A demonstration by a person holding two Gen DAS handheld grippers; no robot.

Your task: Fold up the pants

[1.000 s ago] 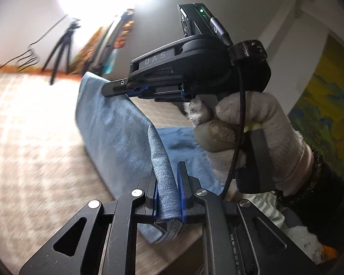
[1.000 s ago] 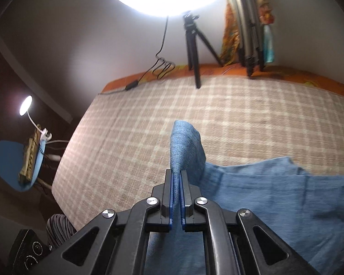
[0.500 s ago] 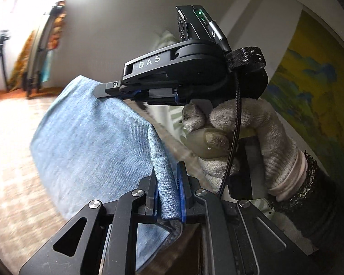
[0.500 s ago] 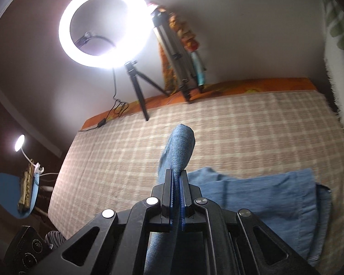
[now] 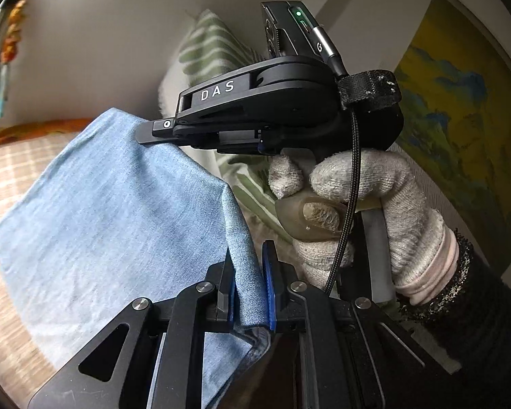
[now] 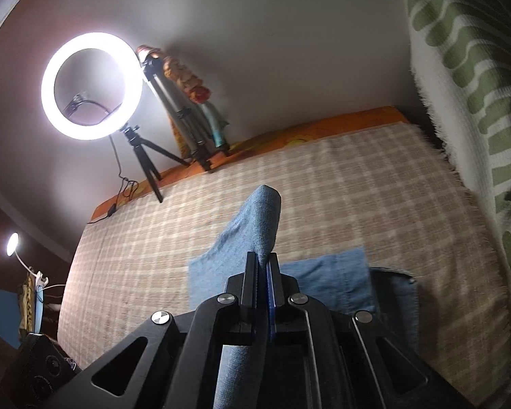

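Observation:
The blue denim pants (image 5: pixel 112 225) hang lifted above the checked bed cover (image 6: pixel 357 187). My left gripper (image 5: pixel 248 262) is shut on a thick fold of the denim edge. My right gripper (image 6: pixel 263 266) is shut on another bunch of denim (image 6: pixel 260 218), which stands up past its tips. In the left wrist view the right gripper (image 5: pixel 143 134) is seen from the side, held by a gloved hand (image 5: pixel 364 204), its tip pressed into the top edge of the lifted cloth. The rest of the pants (image 6: pixel 351 279) lies flat on the bed below the right gripper.
A green-and-white striped pillow (image 6: pixel 466 78) stands along the right side of the bed. A lit ring light (image 6: pixel 92 85) on a small tripod and a folded tripod (image 6: pixel 184 119) stand at the far edge by the wall. A desk lamp (image 6: pixel 13 243) glows at far left.
Both grippers have carried the held denim sideways toward the pillow end of the bed. The ring light has slid left in the right wrist view, and more of the pants lies doubled over below.

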